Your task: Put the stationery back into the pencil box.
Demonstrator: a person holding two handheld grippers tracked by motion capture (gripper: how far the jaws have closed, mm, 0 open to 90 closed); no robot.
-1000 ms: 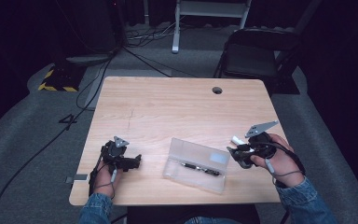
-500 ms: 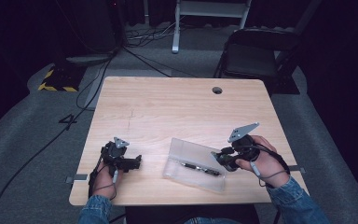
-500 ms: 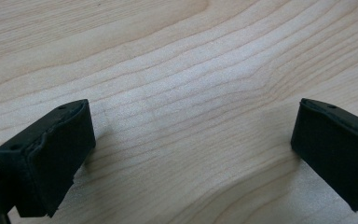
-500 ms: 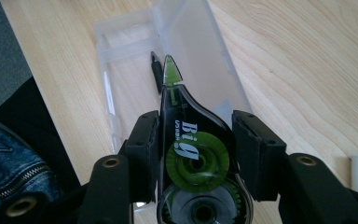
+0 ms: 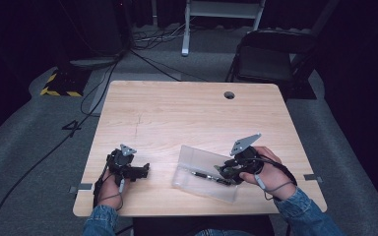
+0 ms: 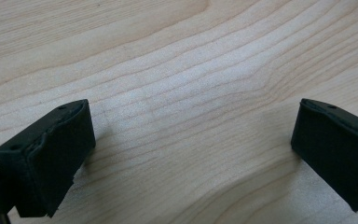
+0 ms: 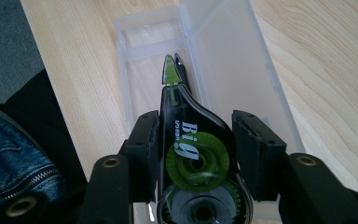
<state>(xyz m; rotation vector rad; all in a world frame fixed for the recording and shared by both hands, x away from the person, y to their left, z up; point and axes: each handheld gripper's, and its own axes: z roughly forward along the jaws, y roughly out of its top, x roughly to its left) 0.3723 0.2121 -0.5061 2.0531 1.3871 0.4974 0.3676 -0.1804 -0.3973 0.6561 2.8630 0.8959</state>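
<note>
A clear plastic case [image 5: 197, 160] lies open near the table's front edge, with a dark pen [image 5: 205, 175] inside it. My right gripper [image 5: 225, 172] hovers over the case's right end, shut on a black correction tape dispenser [image 7: 193, 144] with a green wheel. The dispenser's green tip points into the case [image 7: 233, 56]. In the right gripper view both jaws press on the dispenser's sides. My left gripper [image 5: 145, 170] rests low on the wood at the front left. Its jaws stand wide apart with nothing between them [image 6: 193, 135].
The wooden table [image 5: 187, 113] has a round cable hole [image 5: 229, 95] near its far edge. A black chair [image 5: 270, 54] stands behind the table on the right. Cables run over the grey floor at the left. Denim clothing [image 7: 14, 154] lies close to the table's front edge.
My right gripper has moved left and down with the correction tape, from beside the case to over its right end. The left gripper has stayed put.
</note>
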